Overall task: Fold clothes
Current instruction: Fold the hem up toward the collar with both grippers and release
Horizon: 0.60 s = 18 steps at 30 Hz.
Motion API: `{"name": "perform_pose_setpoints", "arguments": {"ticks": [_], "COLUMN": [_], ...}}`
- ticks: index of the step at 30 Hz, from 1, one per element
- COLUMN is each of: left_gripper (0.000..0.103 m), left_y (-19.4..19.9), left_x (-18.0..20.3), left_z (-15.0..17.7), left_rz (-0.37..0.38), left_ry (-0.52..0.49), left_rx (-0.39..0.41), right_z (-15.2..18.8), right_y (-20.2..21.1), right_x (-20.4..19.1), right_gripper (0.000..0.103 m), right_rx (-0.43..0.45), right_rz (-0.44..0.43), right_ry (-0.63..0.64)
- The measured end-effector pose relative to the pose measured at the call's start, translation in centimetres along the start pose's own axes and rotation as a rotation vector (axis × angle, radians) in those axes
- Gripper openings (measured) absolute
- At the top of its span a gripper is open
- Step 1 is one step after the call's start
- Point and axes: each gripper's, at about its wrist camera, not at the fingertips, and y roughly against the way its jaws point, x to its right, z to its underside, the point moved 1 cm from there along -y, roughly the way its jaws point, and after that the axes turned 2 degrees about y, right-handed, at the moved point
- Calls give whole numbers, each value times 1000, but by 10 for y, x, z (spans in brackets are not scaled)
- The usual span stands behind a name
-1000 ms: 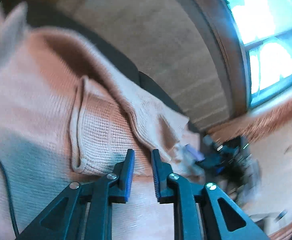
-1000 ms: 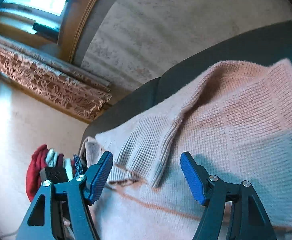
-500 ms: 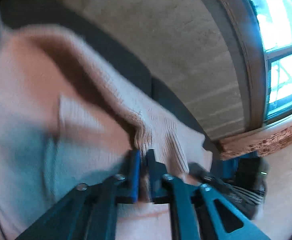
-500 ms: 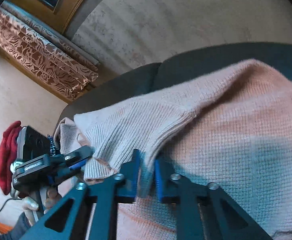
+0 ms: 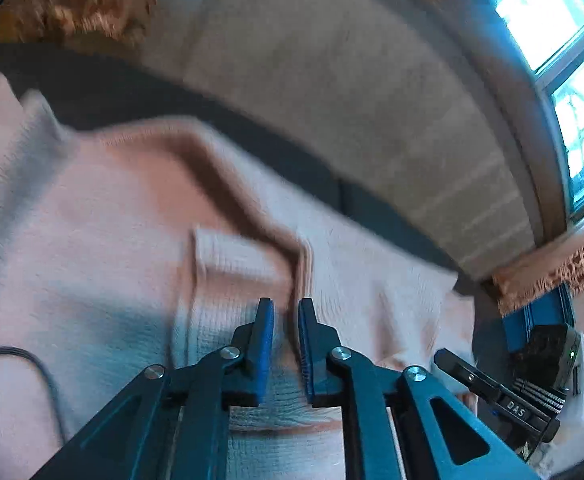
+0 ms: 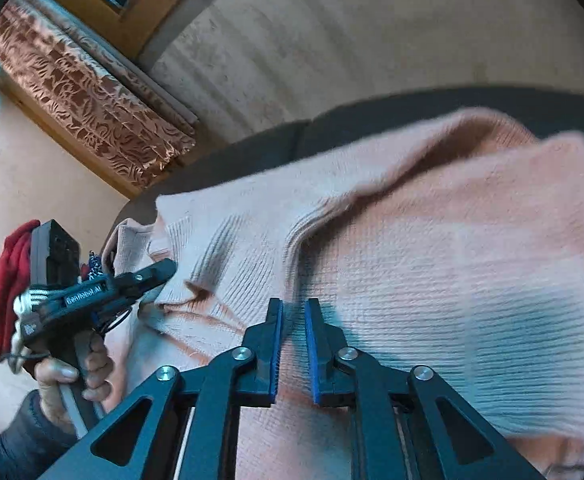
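Note:
A pale pink knitted sweater (image 5: 91, 240) lies spread over a dark seat; it also fills the right wrist view (image 6: 452, 260). A folded-over ribbed flap (image 6: 243, 248) lies on top of it. My left gripper (image 5: 285, 312) is shut on the ribbed edge of this flap, jaws nearly together with knit between them. My right gripper (image 6: 292, 312) is shut on the same flap's edge further along. The left gripper and the hand holding it show in the right wrist view (image 6: 91, 292). The right gripper shows at the left wrist view's right edge (image 5: 492, 392).
The dark seat (image 5: 251, 136) curves behind the sweater, with a pale wall beyond. A window (image 5: 572, 80) and a brown patterned curtain (image 6: 91, 100) are nearby. A red cloth (image 6: 3, 288) lies beyond the seat's end. A black cable (image 5: 31, 364) crosses the sweater.
Both grippers have closed on the ribbed flap's edge; the right was wide open a second ago. The flap has been drawn further across the sweater's body.

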Motion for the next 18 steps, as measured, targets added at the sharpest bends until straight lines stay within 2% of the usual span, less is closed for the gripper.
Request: {"name": "perform_pose_setpoints", "arguments": {"ticks": [1, 2, 3, 4, 5, 8, 10, 11, 14, 16, 18], "left_gripper": [14, 15, 17, 18, 19, 19, 19, 19, 19, 19, 19], "left_y": [12, 16, 20, 18, 12, -16, -34, -42, -60, -77, -86], "left_x": [5, 14, 22, 32, 42, 66, 71, 71, 66, 71, 74], "left_z": [-1, 0, 0, 1, 3, 10, 16, 17, 19, 25, 27], "left_rz": [6, 24, 42, 69, 85, 70, 65, 58, 32, 41, 37], "left_ry": [-27, -56, -86, -122, -163, -267, -292, -294, -294, -300, -315], "left_rx": [53, 73, 89, 87, 70, 19, -23, -33, -50, -56, -61], "right_z": [-3, -8, -12, -17, -22, -41, -52, -57, -70, -78, -89], "right_y": [5, 10, 14, 19, 22, 16, 2, -5, -13, -19, -22], "right_x": [1, 6, 10, 15, 20, 36, 39, 42, 54, 62, 73], "right_gripper": [24, 44, 78, 92, 103, 103, 103, 103, 103, 103, 103], "right_rx": [19, 42, 65, 88, 110, 157, 147, 138, 187, 220, 281], "right_rz": [1, -16, -34, -51, -67, -109, -110, -104, -138, -160, -210], "right_ry": [6, -20, -46, -72, -99, -185, -224, -251, -313, -355, -406]}}
